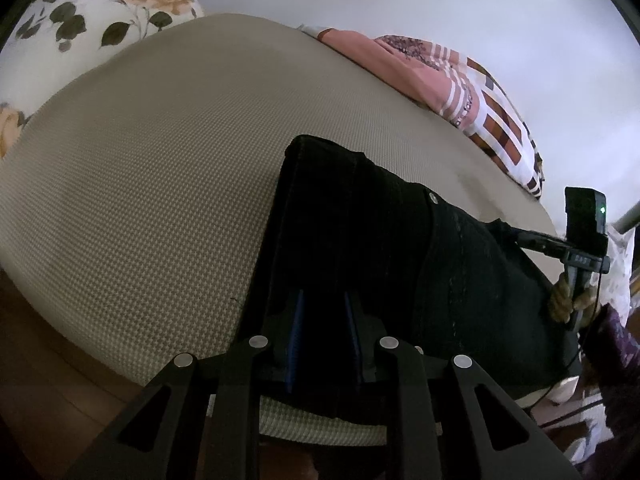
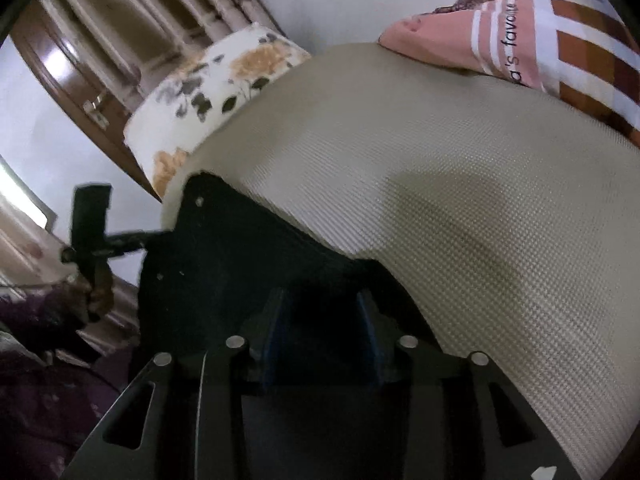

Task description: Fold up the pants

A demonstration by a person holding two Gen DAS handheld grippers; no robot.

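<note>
Black pants (image 1: 400,248) lie on a beige woven mattress (image 1: 160,160); a metal button (image 1: 432,197) shows at the waistband. My left gripper (image 1: 324,304) is shut on the near edge of the pants, its blue-padded fingers (image 1: 297,332) with dark cloth between them. In the right wrist view the pants (image 2: 240,248) fill the lower left, and my right gripper (image 2: 320,304) is shut on their cloth, fingers (image 2: 370,332) pinching a fold. Each view shows the other gripper at the pants' far edge: the right one (image 1: 532,240), the left one (image 2: 132,240).
A floral pillow (image 1: 100,12) lies at one end of the mattress, also in the right wrist view (image 2: 208,92). A pink and brown patterned blanket (image 1: 460,92) lies along the far side by the white wall. A wooden door (image 2: 72,60) stands beyond the bed.
</note>
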